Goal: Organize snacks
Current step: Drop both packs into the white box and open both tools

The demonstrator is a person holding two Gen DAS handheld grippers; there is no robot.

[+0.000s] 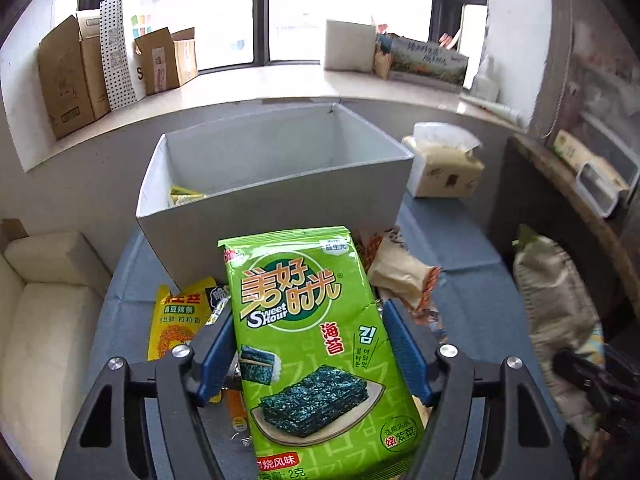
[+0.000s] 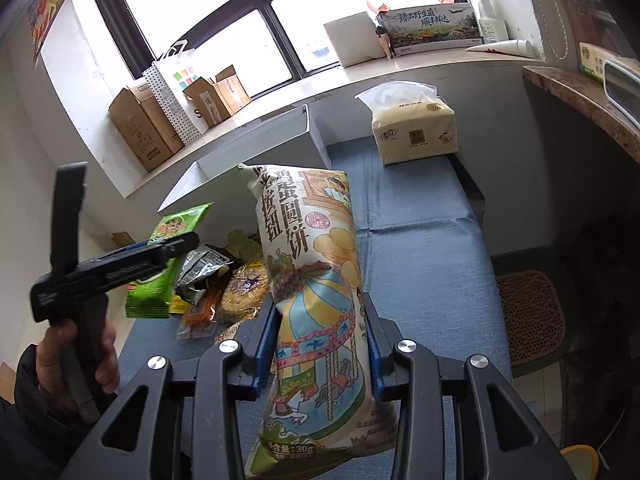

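Left gripper (image 1: pixel 308 356) is clamping the seaweed packet (image 1: pixel 312 336) (right gripper (image 2: pixel 320 356) is pinching the biscuit bag (image 2: pixel 316 304)); the grip wants keeping firm toward the white box (image 1: pixel 256 204) at twelve o'clock.

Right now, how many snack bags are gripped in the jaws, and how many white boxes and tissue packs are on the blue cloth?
Snack bags in jaws: 2, the green seaweed pack and the egg biscuit bag
White box: 1
Tissue pack: 1
Total: 4
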